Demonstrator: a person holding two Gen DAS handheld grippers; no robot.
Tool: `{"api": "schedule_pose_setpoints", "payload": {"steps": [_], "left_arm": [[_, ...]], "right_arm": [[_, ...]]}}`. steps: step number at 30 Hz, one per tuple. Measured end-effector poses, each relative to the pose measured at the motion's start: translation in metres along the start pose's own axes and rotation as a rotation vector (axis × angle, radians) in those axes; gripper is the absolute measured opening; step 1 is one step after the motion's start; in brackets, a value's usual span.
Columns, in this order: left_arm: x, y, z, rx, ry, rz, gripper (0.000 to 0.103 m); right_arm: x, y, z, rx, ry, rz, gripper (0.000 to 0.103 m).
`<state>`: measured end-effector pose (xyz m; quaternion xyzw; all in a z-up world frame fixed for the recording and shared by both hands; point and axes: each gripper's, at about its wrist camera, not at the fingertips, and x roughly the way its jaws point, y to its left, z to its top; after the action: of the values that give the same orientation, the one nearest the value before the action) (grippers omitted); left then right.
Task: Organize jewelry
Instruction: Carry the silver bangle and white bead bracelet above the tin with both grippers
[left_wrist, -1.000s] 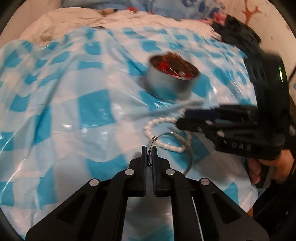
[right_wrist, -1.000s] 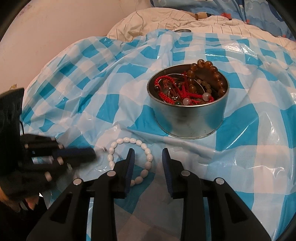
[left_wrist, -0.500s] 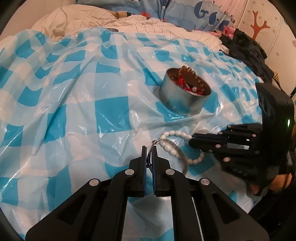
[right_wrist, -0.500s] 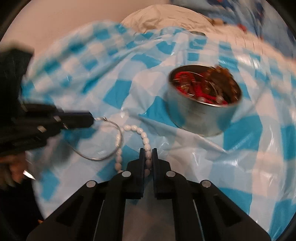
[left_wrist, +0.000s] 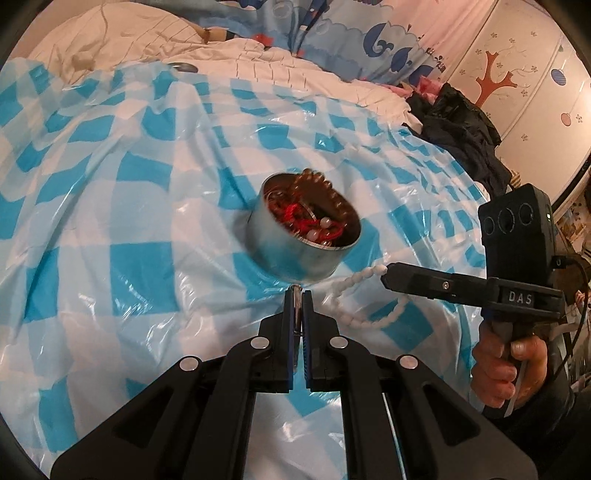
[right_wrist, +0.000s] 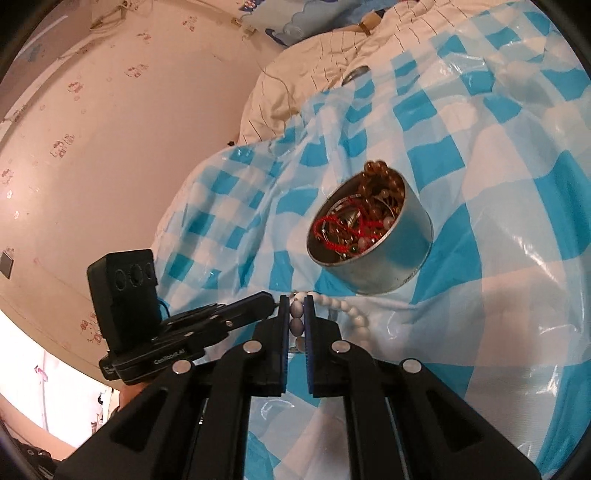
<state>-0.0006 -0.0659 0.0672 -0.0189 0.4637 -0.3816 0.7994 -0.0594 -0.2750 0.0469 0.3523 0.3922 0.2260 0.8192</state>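
A round metal tin full of red cord and brown and pale beads sits on the checked sheet, just beyond both grippers. My left gripper is shut on a thin silver bangle, seen edge-on between its pads. My right gripper is shut on a white bead bracelet, whose strand trails off to the right. In the left wrist view the bracelet hangs in a loop from the right gripper. The left gripper comes in from the left beside my right fingertips, and the tin lies ahead.
A blue-and-white checked plastic sheet covers the bed. A white quilt lies behind it, with a small round metal lid at its edge. Dark clothing is piled at the far right. A hand holds the right gripper.
The right gripper has shut on the white bead bracelet and lifted it off the sheet. The left gripper kept the bangle and rose. Both views have tilted, and the tin now sits closer ahead.
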Motion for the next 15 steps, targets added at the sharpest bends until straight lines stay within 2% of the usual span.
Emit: {"api": "schedule_pose_setpoints", "payload": {"steps": [6, 10, 13, 15], "left_arm": [[0.0, -0.008, 0.009, 0.013, -0.012, -0.015, 0.002], [0.009, -0.009, 0.005, 0.064, 0.039, 0.082, 0.002], [0.006, 0.003, 0.002, 0.052, 0.049, 0.103, 0.003], [0.009, 0.012, -0.002, 0.025, 0.084, 0.104, 0.006]], "right_arm": [[-0.008, -0.002, 0.002, 0.004, -0.024, -0.008, 0.008], [-0.004, -0.006, 0.001, 0.006, -0.01, -0.034, 0.008], [-0.001, -0.006, 0.0, 0.001, 0.003, -0.043, 0.008], [0.003, -0.005, -0.001, -0.003, 0.017, -0.047, 0.008]]}}
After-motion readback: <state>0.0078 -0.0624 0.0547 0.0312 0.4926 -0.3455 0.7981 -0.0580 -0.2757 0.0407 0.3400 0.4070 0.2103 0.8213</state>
